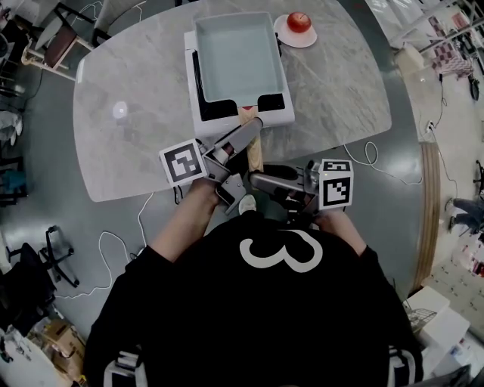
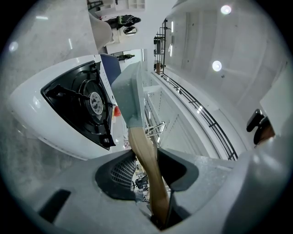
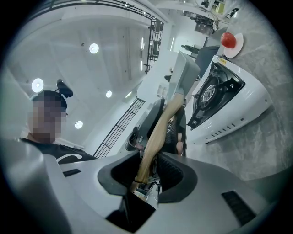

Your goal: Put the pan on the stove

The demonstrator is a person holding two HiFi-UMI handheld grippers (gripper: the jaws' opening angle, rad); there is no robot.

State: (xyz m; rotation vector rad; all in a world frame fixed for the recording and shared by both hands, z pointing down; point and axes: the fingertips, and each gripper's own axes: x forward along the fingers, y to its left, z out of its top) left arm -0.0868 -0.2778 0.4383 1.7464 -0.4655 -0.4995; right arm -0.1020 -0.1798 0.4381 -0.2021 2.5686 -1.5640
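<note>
Plainly, one pale oblong pan hangs level just over the one white stove on the marble worktop, covering most of its black top; in the two gripper views a thin gap shows between the pan's underside and the burner, so it is not set down; its long axis runs straight away from the person, and its single wooden handle points back toward the person, out past the stove's near edge; two tongs hold that handle, one behind the other; the left tongs are clamped on it nearer the pan, and the right tongs are clamped on its near end; beyond the stove's far right corner sits one red apple on one white plate.
</note>
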